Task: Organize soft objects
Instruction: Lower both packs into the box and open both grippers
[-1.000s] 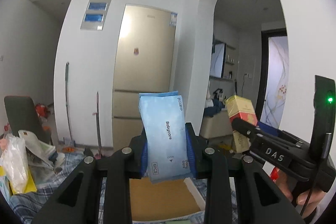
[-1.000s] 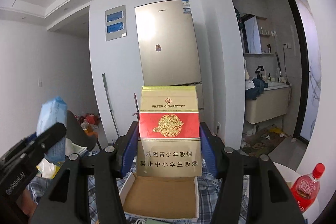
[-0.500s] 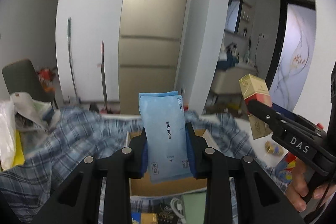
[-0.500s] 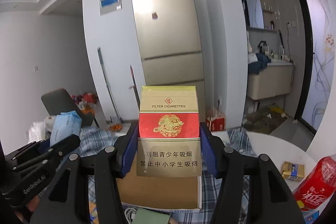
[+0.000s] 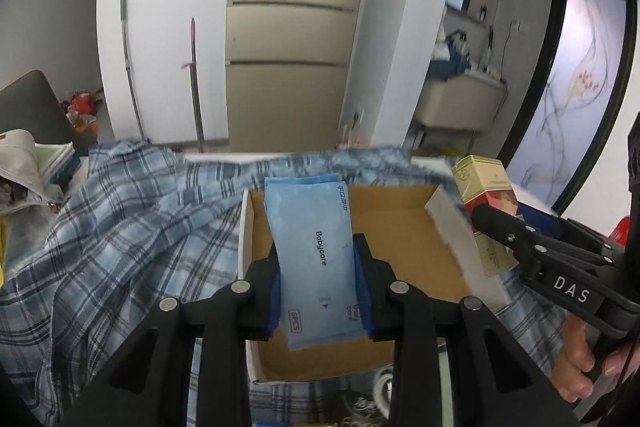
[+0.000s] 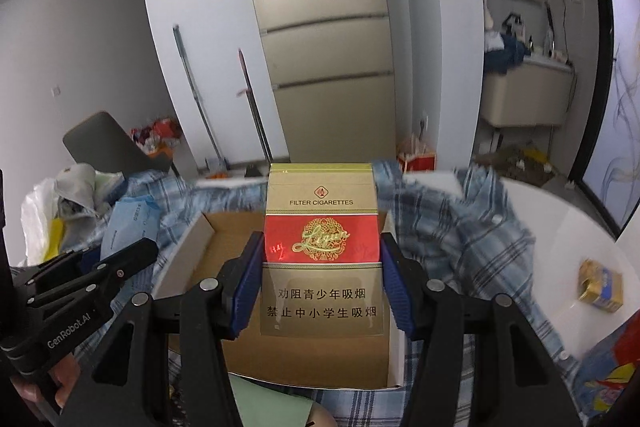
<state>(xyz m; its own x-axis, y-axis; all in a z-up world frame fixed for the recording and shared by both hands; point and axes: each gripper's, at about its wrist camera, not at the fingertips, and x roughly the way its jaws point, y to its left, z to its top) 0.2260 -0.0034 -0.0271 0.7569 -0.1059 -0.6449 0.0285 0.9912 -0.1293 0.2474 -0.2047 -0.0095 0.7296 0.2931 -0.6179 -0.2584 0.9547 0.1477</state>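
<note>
My left gripper [image 5: 318, 281] is shut on a light blue Babycare wipes pack [image 5: 310, 251], held upright above an open cardboard box [image 5: 404, 223]. My right gripper [image 6: 322, 281] is shut on a gold and red cigarette carton [image 6: 322, 247], also upright over the same cardboard box [image 6: 232, 231]. In the left wrist view the cigarette carton [image 5: 480, 187] and the right gripper's black arm show at the right. In the right wrist view the wipes pack [image 6: 128, 223] shows at the left.
A blue plaid cloth [image 5: 132, 223] covers the table around the box. A white round tabletop [image 6: 560, 223] lies to the right with a small gold pack [image 6: 600, 285]. A grey chair [image 6: 104, 143] and bags stand at the left. A fridge [image 5: 288, 27] is behind.
Both grippers have come down and tilted forward with their loads; the ceiling left the views and the cardboard box and plaid cloth now fill the lower half.
</note>
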